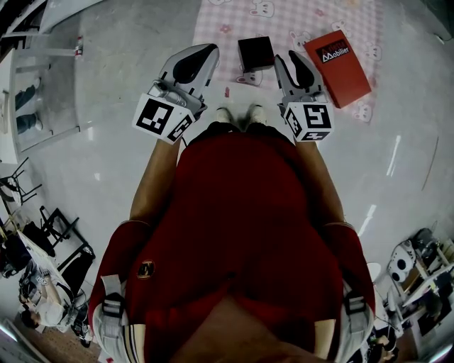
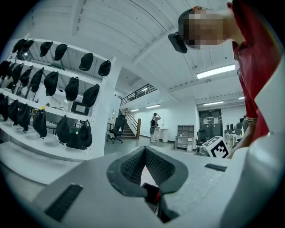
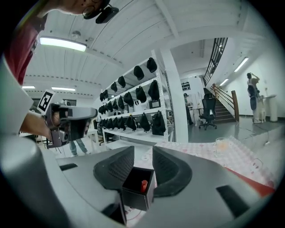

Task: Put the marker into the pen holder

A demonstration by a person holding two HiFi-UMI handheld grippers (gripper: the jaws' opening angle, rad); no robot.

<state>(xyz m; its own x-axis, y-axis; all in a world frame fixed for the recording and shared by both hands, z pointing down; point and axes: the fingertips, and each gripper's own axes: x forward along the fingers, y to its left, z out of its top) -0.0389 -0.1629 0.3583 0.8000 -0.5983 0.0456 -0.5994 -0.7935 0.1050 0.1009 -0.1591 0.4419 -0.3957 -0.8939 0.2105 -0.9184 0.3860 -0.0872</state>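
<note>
The black square pen holder (image 1: 255,53) stands on a pink patterned mat (image 1: 298,18) on the floor ahead of the person's feet. In the right gripper view the holder (image 3: 137,189) shows between the jaws and farther off, with a red marker (image 3: 143,185) standing inside it. My right gripper (image 1: 292,62) hovers just right of the holder, open and holding nothing. My left gripper (image 1: 207,51) hangs left of the holder, its fingertips meeting, nothing in it. Through its lower gap a dark box with a bit of red (image 2: 153,192) shows.
A red flat box (image 1: 339,67) lies on the mat right of the holder. A small red bit (image 1: 226,91) lies at the mat's near edge. Shelving with dark bags (image 3: 138,120) stands beyond. The person's feet (image 1: 240,113) are close behind the grippers.
</note>
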